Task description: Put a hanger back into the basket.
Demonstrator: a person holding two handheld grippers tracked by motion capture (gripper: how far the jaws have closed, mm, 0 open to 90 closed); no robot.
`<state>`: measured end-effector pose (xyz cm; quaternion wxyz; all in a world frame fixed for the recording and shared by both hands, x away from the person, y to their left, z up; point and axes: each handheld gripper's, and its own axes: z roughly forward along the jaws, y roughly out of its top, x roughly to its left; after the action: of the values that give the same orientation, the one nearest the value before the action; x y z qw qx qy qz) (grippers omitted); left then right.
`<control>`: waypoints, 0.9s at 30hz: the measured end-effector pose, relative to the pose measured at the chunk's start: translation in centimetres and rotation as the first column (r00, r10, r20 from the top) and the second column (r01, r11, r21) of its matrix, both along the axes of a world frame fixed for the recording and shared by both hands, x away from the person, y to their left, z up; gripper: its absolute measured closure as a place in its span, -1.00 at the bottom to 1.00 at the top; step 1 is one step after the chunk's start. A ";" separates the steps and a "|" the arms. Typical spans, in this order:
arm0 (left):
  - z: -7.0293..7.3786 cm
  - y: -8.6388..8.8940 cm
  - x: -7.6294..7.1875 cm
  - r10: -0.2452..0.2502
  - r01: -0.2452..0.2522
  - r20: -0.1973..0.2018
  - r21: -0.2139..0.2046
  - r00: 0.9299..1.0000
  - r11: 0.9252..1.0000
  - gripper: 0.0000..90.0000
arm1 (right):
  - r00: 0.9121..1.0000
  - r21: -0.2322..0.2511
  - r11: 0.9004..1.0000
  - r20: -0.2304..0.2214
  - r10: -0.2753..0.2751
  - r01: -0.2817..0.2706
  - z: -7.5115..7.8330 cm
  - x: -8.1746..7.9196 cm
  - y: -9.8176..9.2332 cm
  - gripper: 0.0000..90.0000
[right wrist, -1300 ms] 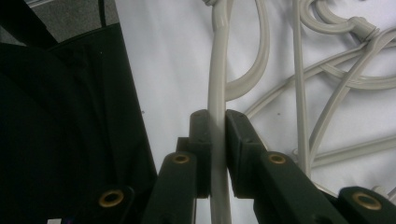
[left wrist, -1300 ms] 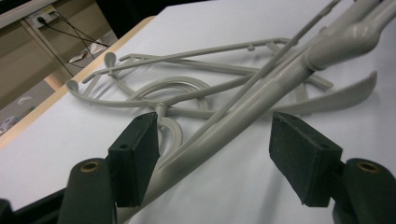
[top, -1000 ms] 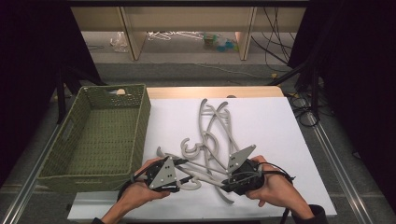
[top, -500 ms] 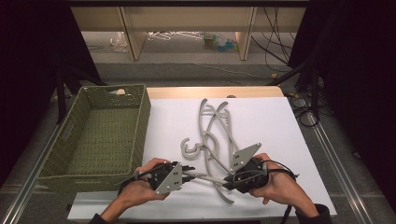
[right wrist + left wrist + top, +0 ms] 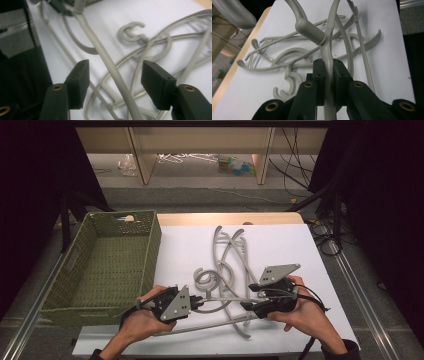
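My left gripper point(image 5: 326, 75) clamped hanger point(image 5: 327, 47) near its neck, lifted over white sheet point(image 5: 290, 245) right of basket point(image 5: 100, 265). My right gripper point(image 5: 115, 82) just opened, jaws apart around arm, not pressing. Handover done; basket next, I think.

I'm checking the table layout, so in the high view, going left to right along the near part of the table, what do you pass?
Green woven basket → left gripper, shut on a grey hanger → right gripper, jaws open.
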<state>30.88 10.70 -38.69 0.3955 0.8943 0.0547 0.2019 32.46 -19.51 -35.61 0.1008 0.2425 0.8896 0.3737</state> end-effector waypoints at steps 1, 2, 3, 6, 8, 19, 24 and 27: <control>0.0 0.0 0.0 0.000 0.000 0.000 0.000 1.000 1.000 0.82 | 1.000 0.016 1.000 0.011 -0.012 0.012 0.2 0.0 -0.1 -0.16; 0.2 0.1 0.0 0.027 -0.027 -0.015 -0.017 1.000 0.999 0.82 | 1.000 0.016 1.000 0.011 -0.012 0.012 0.2 0.0 -0.1 -0.16; 0.5 0.5 0.0 0.069 -0.072 -0.045 -0.045 0.997 0.996 0.81 | 0.999 0.045 0.999 0.020 -0.031 0.030 0.7 -0.1 -0.4 -0.19; 0.9 0.9 0.0 0.088 -0.092 -0.069 -0.060 0.994 0.994 0.81 | 0.998 0.074 0.996 0.036 -0.055 0.052 1.1 -0.3 -0.6 -0.23; 1.2 1.3 0.2 0.110 -0.117 -0.086 -0.072 0.990 0.991 0.81 | 0.997 0.087 0.995 0.048 -0.061 0.057 1.2 -0.4 -0.8 -0.23; 3.4 4.5 0.9 0.234 -0.256 -0.152 -0.151 0.960 0.955 0.81 | 0.993 0.089 0.991 0.047 -0.106 0.102 -0.2 -1.2 -1.3 -0.35; 4.9 5.8 1.2 0.260 -0.292 -0.165 -0.218 0.952 0.931 0.81 | 0.994 0.082 0.991 0.014 -0.108 0.106 -1.9 -1.2 -1.2 -0.38; 6.2 6.6 1.3 0.284 -0.315 -0.155 -0.241 0.946 0.918 0.81 | 0.995 0.080 0.992 0.009 -0.102 0.101 -2.7 -1.3 -1.2 -0.39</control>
<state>32.19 17.34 -32.49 0.4710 0.8253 0.2404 0.1982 31.16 -20.73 -38.27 0.1156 0.2888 0.8599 0.4048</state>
